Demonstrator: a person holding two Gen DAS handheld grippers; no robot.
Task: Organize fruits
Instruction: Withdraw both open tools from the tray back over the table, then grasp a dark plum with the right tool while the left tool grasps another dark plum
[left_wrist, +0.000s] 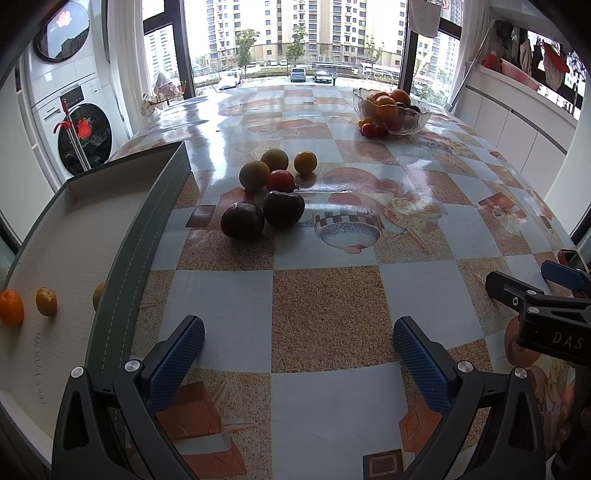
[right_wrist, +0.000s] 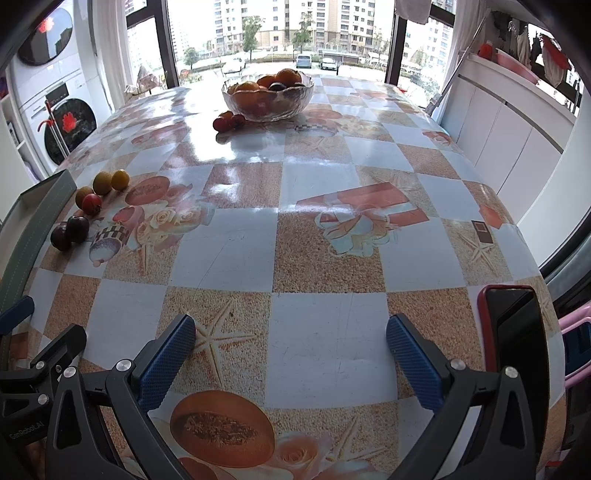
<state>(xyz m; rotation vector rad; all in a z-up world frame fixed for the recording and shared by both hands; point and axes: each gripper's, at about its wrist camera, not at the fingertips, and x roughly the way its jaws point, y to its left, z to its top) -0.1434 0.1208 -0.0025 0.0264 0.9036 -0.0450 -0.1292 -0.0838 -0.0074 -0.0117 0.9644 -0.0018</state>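
A cluster of loose fruit lies on the table: two dark plums (left_wrist: 262, 216), a red tomato (left_wrist: 280, 181), two greenish fruits (left_wrist: 255, 175) and a yellow one (left_wrist: 305, 162); the cluster shows at the left of the right wrist view (right_wrist: 79, 218). A shallow grey tray (left_wrist: 147, 221) at the left holds an orange (left_wrist: 11, 308) and a yellow fruit (left_wrist: 46, 301). A glass bowl (left_wrist: 391, 110) of fruit stands far back, small red fruits (left_wrist: 371, 128) beside it. My left gripper (left_wrist: 298, 354) is open and empty, short of the cluster. My right gripper (right_wrist: 290, 354) is open and empty over bare table.
The right gripper (left_wrist: 532, 295) shows at the right edge of the left wrist view. A phone in a red case (right_wrist: 513, 332) lies at the table's right front edge. Stacked washing machines (left_wrist: 70, 110) stand left; white cabinets (right_wrist: 509, 136) run along the right.
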